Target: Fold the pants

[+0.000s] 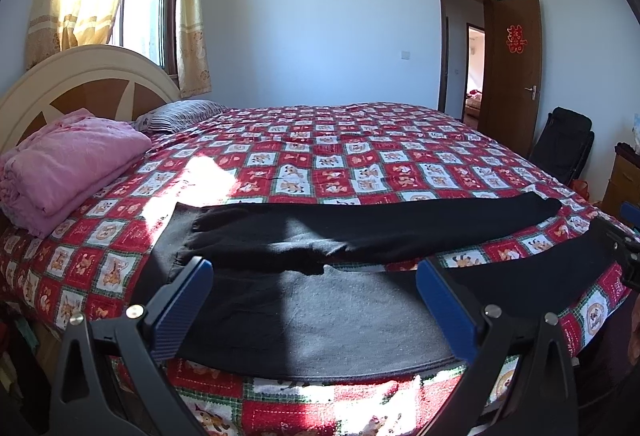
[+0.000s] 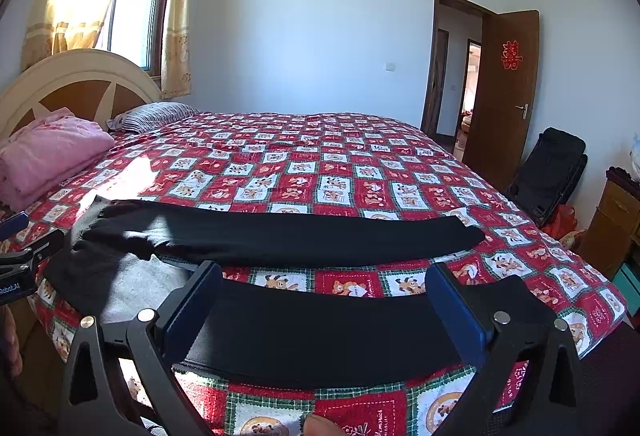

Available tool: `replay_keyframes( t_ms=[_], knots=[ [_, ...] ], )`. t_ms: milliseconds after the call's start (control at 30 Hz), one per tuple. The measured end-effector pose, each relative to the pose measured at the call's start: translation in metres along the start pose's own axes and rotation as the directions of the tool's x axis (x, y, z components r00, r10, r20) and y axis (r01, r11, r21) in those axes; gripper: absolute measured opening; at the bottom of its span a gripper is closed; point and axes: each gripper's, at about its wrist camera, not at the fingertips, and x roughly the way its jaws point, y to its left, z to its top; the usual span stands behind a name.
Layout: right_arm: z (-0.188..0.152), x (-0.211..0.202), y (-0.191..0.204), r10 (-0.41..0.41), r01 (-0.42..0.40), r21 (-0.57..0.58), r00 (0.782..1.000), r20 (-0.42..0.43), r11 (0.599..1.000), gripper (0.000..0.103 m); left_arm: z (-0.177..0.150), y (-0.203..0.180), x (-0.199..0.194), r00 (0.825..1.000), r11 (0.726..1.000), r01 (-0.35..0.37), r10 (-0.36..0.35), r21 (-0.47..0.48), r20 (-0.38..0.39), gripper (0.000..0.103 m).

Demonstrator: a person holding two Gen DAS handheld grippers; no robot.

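Note:
Black pants [image 1: 360, 224] lie flat along the near edge of the bed, waist to the left, both legs running right. In the left wrist view my left gripper [image 1: 314, 284] is open above the waist and seat area [image 1: 300, 316], holding nothing. In the right wrist view my right gripper [image 2: 324, 288] is open above the near leg [image 2: 320, 336], holding nothing. The far leg [image 2: 300, 236] lies parallel behind it, with a strip of bedspread between the two legs. The left gripper shows at the left edge of the right wrist view [image 2: 20, 256].
The bed has a red checked cartoon bedspread [image 1: 340, 155]. A folded pink blanket [image 1: 68, 167] and a striped pillow [image 1: 180, 113] lie by the headboard. A black chair [image 2: 548, 171] and a wooden cabinet [image 2: 616, 220] stand at the right by the open door.

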Motion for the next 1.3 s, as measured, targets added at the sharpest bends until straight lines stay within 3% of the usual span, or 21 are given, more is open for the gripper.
replay_keyframes(
  t_ms=[133, 233, 333, 500, 567, 633, 767, 833, 900, 1033, 1133, 1167, 1233, 1300],
  knots=[
    [-0.006, 0.015, 0.0, 0.027, -0.027, -0.018, 1.0, -0.013, 0.999, 0.102, -0.001, 0.013, 0.022, 0.999, 0.999, -0.03, 0.03, 0.025, -0.015, 0.103],
    [-0.01, 0.036, -0.006, 0.043, -0.044, -0.028, 0.998, -0.039, 0.999, 0.102, 0.002, 0.042, 0.052, 0.995, 0.996, -0.088, 0.089, 0.014, -0.039, 0.103],
    [-0.014, 0.059, -0.019, 0.036, -0.038, -0.019, 0.997, -0.061, 0.999, 0.102, 0.006, 0.086, 0.089, 0.987, 0.99, -0.138, 0.136, -0.013, -0.086, 0.103],
    [-0.016, 0.089, -0.051, 0.015, -0.012, 0.033, 0.996, -0.093, 0.999, 0.1, 0.021, 0.149, 0.141, 0.96, 0.967, -0.25, 0.254, 0.047, -0.119, 0.103],
    [-0.016, 0.101, -0.058, 0.011, -0.008, 0.022, 0.993, -0.121, 1.0, 0.082, 0.029, 0.166, 0.16, 0.96, 0.969, -0.243, 0.248, 0.051, -0.132, 0.103],
    [-0.015, 0.115, -0.063, 0.0, 0.0, 0.004, 0.986, -0.168, 1.0, 0.071, 0.034, 0.175, 0.178, 0.956, 0.967, -0.25, 0.255, 0.056, -0.145, 0.103],
    [-0.01, 0.136, -0.075, -0.037, 0.028, -0.049, 0.979, -0.201, 0.998, 0.065, 0.04, 0.184, 0.214, 0.956, 0.974, -0.217, 0.224, 0.058, -0.188, 0.103],
    [-0.004, 0.144, -0.082, -0.052, 0.04, -0.062, 0.977, -0.206, 0.997, 0.064, 0.042, 0.189, 0.234, 0.953, 0.976, -0.206, 0.217, 0.075, -0.213, 0.098],
    [0.001, 0.152, -0.092, -0.057, 0.047, -0.05, 0.975, -0.215, 0.998, 0.059, 0.041, 0.194, 0.254, 0.945, 0.976, -0.199, 0.214, 0.084, -0.248, 0.087],
    [0.009, 0.175, -0.113, -0.068, 0.065, -0.019, 0.964, -0.258, 0.998, 0.055, 0.037, 0.206, 0.278, 0.936, 0.986, -0.159, 0.163, 0.039, -0.311, 0.071],
    [0.014, 0.19, -0.134, -0.092, 0.098, 0.004, 0.954, -0.285, 0.995, 0.053, 0.034, 0.209, 0.286, 0.936, 0.994, -0.112, 0.111, 0.015, -0.334, 0.051],
    [0.016, 0.196, -0.143, -0.096, 0.106, 0.018, 0.951, -0.295, 0.994, 0.049, 0.032, 0.208, 0.288, 0.932, 0.996, -0.092, 0.09, 0.008, -0.35, 0.039],
    [0.021, 0.21, -0.166, -0.091, 0.119, 0.069, 0.941, -0.325, 0.99, 0.044, 0.032, 0.207, 0.29, 0.932, 0.996, -0.09, 0.088, 0.012, -0.351, 0.038],
    [0.024, 0.224, -0.188, -0.09, 0.14, 0.12, 0.933, -0.349, 0.983, 0.044, 0.033, 0.206, 0.289, 0.934, 0.997, -0.071, 0.07, 0.009, -0.351, 0.03]
  ],
)
